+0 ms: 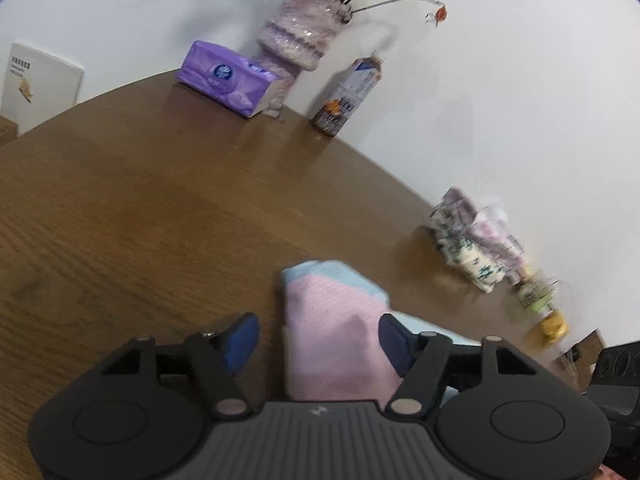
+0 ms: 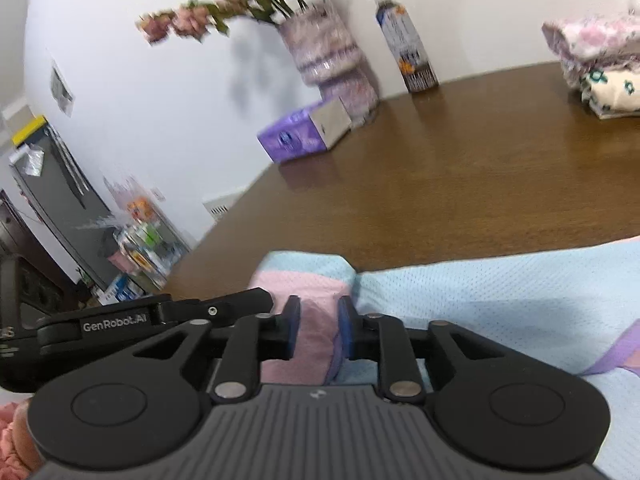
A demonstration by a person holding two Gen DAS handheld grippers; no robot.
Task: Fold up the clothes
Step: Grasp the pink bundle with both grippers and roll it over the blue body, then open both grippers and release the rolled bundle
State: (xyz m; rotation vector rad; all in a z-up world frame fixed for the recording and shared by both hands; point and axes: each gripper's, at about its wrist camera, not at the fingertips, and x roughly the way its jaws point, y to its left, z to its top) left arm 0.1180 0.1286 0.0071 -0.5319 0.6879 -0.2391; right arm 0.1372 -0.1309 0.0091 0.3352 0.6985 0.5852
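Over at the far left of the left wrist view a white box (image 1: 40, 80) stands at the tabletop (image 1: 140, 208) edge, then a purple tissue pack (image 1: 228, 78), a vase of flowers (image 1: 298, 34) and a drink bottle (image 1: 348, 94) line the wall. Bottom centre, the left gripper (image 1: 318, 338) has its jaws apart, straddling the pink fold of the garment (image 1: 332, 328) without pinching it: the left pad stands clear, the right pad looks to be just against the cloth. A stack of folded floral clothes (image 1: 472, 240) waits at right. Switching to the right wrist view, the right gripper (image 2: 318, 330) sits low centre, jaws narrow around that pink-and-blue fold; whether the pads truly press it, I cannot tell. The light blue body of the cloth spreads to the lower right. This looks like mid-fold, a sleeve or side turned in. Next move likely calls for a fresh grip and carrying an edge across, evenly.
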